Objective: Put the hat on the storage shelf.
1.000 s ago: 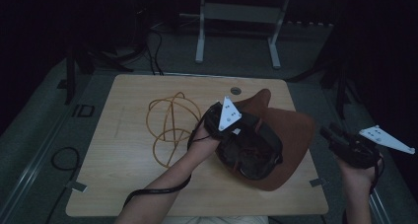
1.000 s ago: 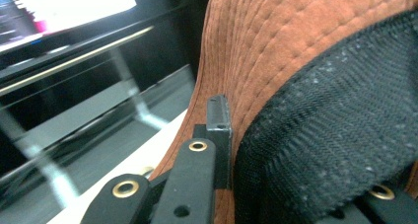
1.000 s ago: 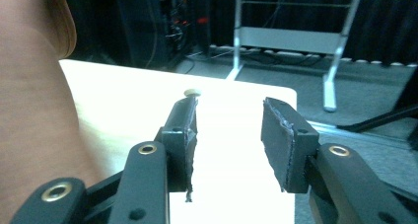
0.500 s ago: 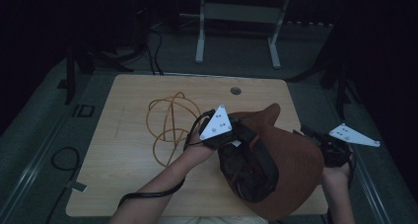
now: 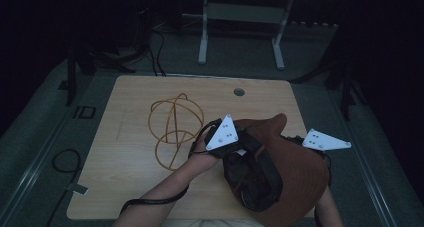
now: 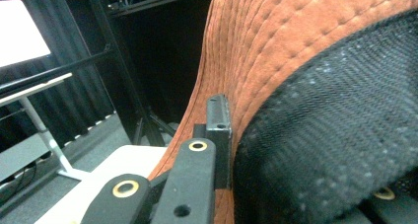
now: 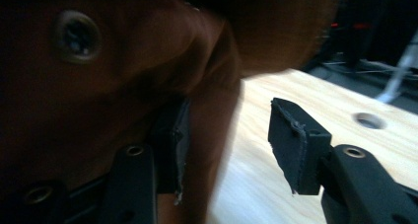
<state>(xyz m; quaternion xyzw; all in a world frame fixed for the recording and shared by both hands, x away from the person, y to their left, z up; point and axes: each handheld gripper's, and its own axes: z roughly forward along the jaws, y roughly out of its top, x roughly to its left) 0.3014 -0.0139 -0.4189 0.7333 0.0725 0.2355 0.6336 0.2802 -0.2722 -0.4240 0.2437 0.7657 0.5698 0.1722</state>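
Hat (image 5: 295, 177), rust-brown with black lining, is pinched at its brim by the left gripper (image 6: 224, 150); the right gripper (image 7: 231, 145), fingers spread, should close squarely on fabric.

The hat (image 5: 295, 182) lies on the table (image 5: 135, 187) between the two grippers, at the table's near right part. The left gripper (image 5: 235, 147) sits at the hat's left edge, its jaws reaching over the brim (image 6: 256, 61) into the lining (image 6: 340, 145). The right gripper (image 7: 226, 145) is at the hat's right side, one jaw against the hat, the other apart over bare table. The cord loops (image 5: 175, 129) lie left of the left gripper, just beside the hand (image 5: 202, 154). A table hole (image 5: 239, 92) lies beyond both grippers.
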